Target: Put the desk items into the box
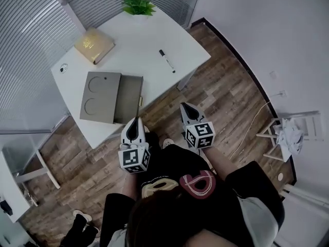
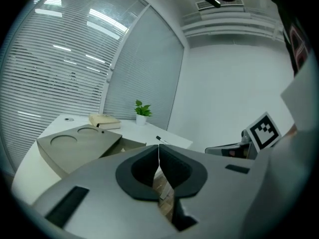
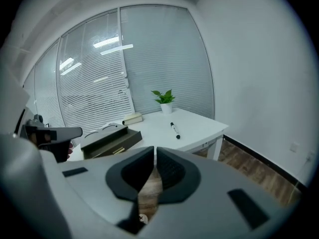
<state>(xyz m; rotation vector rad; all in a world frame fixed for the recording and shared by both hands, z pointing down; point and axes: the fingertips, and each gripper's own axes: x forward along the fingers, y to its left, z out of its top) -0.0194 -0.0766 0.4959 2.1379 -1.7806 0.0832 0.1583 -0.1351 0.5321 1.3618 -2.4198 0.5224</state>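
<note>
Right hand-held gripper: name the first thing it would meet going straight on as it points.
Likely the near edge of the white desk, between the grey box and the black marker. The right hand-held gripper, shut and empty, tilts a little downward, so it might slip under the top; depth is unclear.

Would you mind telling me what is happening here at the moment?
A person stands before the white desk, holding the left tongs and right tongs shut and empty. The black marker, tan book and small potted plant sit untouched on the desk near the partly open grey box.
</note>
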